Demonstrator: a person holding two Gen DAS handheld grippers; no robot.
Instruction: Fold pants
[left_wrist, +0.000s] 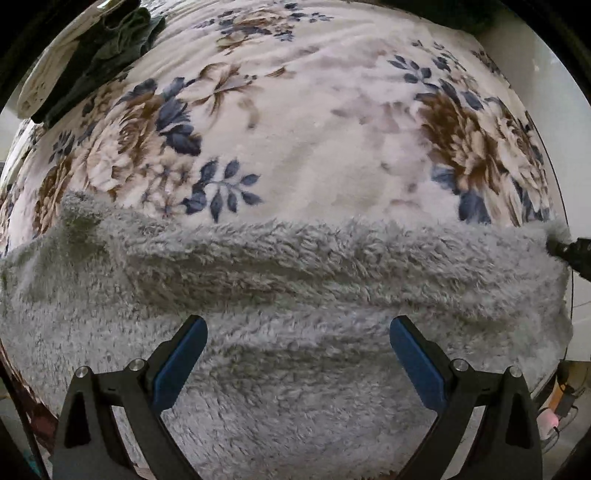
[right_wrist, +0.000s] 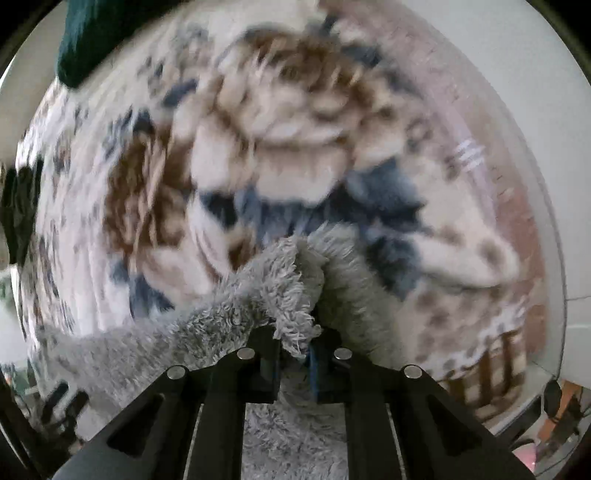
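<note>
left gripper (left_wrist: 298, 354) gaped wide over pants (left_wrist: 295, 295), empty | right gripper (right_wrist: 295, 354) clamped on pants edge (right_wrist: 291, 291), lower centre of its view | pants ran left-right across lower frame, right gripper at far right end | floral blanket (left_wrist: 295, 129) beyond

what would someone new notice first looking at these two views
First the shaggy grey pants, stretched in a wide band across the lower half of the left wrist view. Behind them lies a floral blanket with big brown and blue blooms. In the right wrist view, the right gripper is shut on a bunched edge of the pants.
</note>
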